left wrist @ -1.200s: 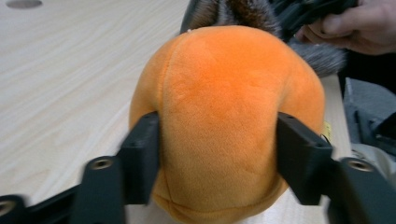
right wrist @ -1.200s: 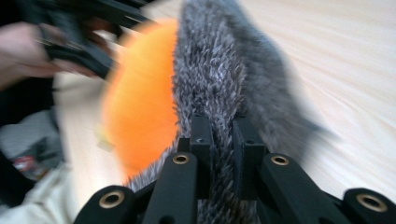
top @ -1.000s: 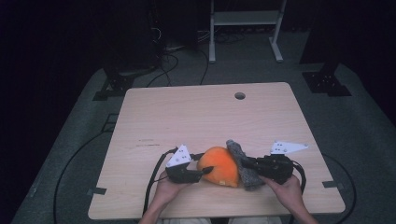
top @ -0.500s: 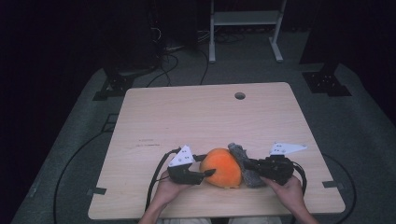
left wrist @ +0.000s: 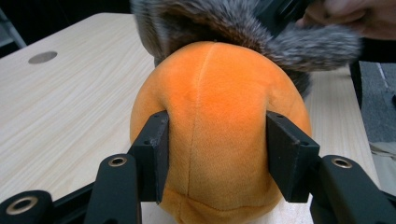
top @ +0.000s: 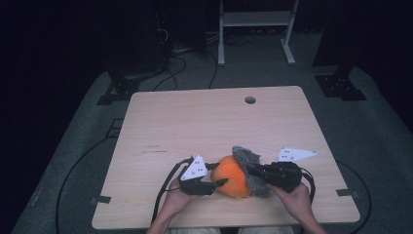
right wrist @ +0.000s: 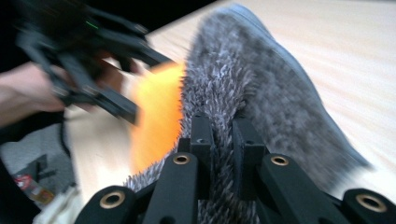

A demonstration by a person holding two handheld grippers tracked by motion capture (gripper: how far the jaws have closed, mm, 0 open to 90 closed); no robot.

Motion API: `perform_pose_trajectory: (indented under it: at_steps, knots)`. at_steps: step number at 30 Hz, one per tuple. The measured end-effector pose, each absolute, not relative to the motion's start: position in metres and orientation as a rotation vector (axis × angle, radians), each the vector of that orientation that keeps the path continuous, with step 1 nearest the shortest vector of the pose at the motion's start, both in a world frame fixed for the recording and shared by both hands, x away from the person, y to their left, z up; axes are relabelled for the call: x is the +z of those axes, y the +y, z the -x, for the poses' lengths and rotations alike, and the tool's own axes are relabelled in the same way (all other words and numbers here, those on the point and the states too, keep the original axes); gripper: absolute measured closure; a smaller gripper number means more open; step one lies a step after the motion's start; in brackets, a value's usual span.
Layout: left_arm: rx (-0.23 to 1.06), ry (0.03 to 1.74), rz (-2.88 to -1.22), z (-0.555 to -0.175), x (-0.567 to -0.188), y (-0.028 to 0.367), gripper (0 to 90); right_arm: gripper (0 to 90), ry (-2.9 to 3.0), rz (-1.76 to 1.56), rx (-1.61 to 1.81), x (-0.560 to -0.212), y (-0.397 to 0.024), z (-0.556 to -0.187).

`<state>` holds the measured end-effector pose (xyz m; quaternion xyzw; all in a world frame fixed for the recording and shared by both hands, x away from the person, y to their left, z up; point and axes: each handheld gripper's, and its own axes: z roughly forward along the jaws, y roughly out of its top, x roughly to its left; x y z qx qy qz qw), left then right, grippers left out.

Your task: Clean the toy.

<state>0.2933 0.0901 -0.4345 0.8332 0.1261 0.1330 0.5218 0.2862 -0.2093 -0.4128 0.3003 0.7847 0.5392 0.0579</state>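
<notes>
near table edge, plush between tools

You work at a light wooden table with a round hole near its far edge. It stands on grey carpet. Behind it you see a white metal frame, black cables, and a dark, unlit room.

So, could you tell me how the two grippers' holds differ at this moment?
The left gripper clamps its jaws wide across the orange plush ball, while the right gripper pinches nearly shut on the thin grey fur cover. Left grips smooth plush; right grips shaggy fur. Both hold the same toy low over the table.
</notes>
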Motion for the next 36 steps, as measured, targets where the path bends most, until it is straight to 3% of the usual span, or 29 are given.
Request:
perform_pose_trajectory:
  at_steps: [2,4,5,9,11,15,16,17,20,22,24,36]
  knots:
    - [0.280,0.314,-1.988,-0.294,-0.434,0.090,37.7,80.3,2.400,-0.834,1.626,-0.409,-0.196,-0.283]
    - [0.174,0.392,-1.961,-0.301,-0.436,0.092,17.2,80.3,2.419,-0.833,1.629,-0.412,-0.190,-0.285]
    - [0.135,0.436,-1.952,-0.305,-0.437,0.094,14.2,80.3,2.435,-0.846,1.665,-0.414,-0.188,-0.287]
    - [0.227,0.415,-2.000,-0.301,-0.441,0.098,33.6,80.4,2.432,-0.823,1.615,-0.419,-0.185,-0.285]
    - [0.240,0.406,-2.023,-0.299,-0.441,0.099,36.9,80.5,2.421,-0.878,1.602,-0.424,-0.195,-0.289]
    - [0.217,0.396,-1.999,-0.298,-0.439,0.099,35.3,80.4,2.404,-0.970,1.586,-0.430,-0.210,-0.292]
    - [0.183,0.417,-1.949,-0.300,-0.435,0.098,19.8,80.3,2.413,-0.934,1.588,-0.429,-0.207,-0.289]
    - [0.183,0.417,-1.949,-0.300,-0.435,0.098,17.6,80.3,2.413,-0.934,1.588,-0.429,-0.207,-0.289]
    - [0.222,0.415,-1.975,-0.301,-0.435,0.095,21.2,80.2,2.423,-0.880,1.612,-0.427,-0.201,-0.288]
    - [0.247,0.409,-1.979,-0.300,-0.440,0.097,31.9,80.3,2.422,-0.876,1.586,-0.428,-0.200,-0.289]
    - [0.264,0.412,-1.999,-0.299,-0.440,0.100,36.9,80.3,2.418,-0.961,1.553,-0.433,-0.210,-0.293]
    - [0.262,0.377,-2.020,-0.294,-0.440,0.100,39.9,80.3,2.435,-1.023,1.585,-0.437,-0.212,-0.298]
